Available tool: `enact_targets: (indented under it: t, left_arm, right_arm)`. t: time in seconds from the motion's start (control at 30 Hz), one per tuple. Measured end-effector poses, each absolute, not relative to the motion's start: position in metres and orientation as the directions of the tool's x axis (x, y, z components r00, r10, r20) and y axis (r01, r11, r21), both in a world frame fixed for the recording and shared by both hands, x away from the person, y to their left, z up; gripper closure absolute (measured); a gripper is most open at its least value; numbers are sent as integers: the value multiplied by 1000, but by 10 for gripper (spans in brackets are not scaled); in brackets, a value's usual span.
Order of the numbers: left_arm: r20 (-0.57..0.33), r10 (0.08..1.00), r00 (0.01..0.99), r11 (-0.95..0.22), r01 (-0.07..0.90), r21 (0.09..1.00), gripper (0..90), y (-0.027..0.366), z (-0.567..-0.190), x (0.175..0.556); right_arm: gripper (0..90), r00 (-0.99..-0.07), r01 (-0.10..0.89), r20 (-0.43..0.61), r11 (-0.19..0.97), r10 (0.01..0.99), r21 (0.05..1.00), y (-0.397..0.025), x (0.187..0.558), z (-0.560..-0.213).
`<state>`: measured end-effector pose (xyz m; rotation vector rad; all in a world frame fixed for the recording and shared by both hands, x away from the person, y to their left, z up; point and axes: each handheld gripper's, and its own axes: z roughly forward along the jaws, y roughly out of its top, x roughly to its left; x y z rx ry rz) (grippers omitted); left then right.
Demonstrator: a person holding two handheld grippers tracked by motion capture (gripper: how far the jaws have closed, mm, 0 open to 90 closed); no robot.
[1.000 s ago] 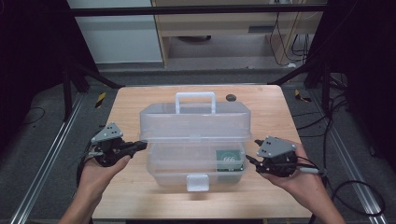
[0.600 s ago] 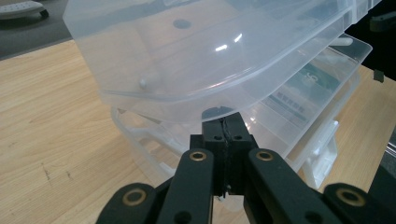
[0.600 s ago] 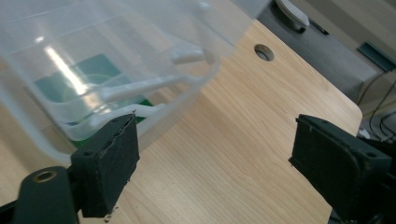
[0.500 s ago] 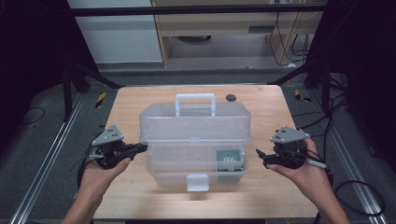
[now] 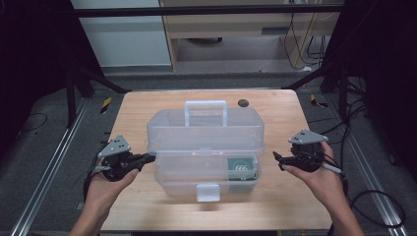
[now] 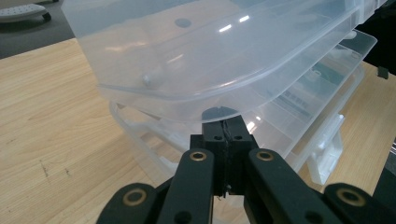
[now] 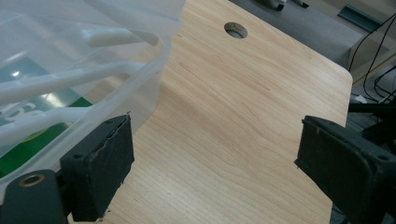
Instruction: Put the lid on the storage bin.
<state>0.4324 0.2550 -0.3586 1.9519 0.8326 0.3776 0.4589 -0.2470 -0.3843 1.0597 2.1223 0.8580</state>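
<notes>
High view: I have the clear plastic toolbox with a white top handle (image 5: pixel 205 142) sitting mid-frame on the light wooden table (image 5: pixel 142 105), its upper lid section raised over the lower tray, a white front latch (image 5: pixel 207 192) at bottom centre. A green card with white print (image 5: pixel 241 169) lies inside the lower tray, right of centre. My left gripper (image 5: pixel 147 158) is at the lower left, jaw tips against the box's left end just under the lid edge. My right gripper (image 5: pixel 276 161) is at the lower right, tips pointing at the box's right end, near it but apart. A dark round hole (image 5: pixel 242 103) sits in the table behind the box, upper centre.

Left gripper view: the black jaws rise from the bottom centre, pressed together with no gap, nothing between them. The tips sit just under the curved lid rim (image 6: pixel 205 100) of the toolbox, which takes up the upper frame; I can't tell if they touch it. Lower trays step down toward the right, bare table at left.

Right gripper view: the jaws stand wide apart, one pad (image 7: pixel 100 161) lower left, the other at lower right, bare table between them. The left pad is just beside the toolbox wall (image 7: pixel 140 93); green card visible through the plastic at far left. The table hole is at upper centre.
</notes>
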Motion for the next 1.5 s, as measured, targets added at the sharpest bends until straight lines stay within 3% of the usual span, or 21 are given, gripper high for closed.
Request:
enact_targets:
  t: [1.5]
  left_arm:
    - [-70, 701, 710, -356, 434, 828, 900, 268, -396, 419]
  right_arm:
    - [137, -438, 512, -189, 417, 879, 751, -256, 475, -427]
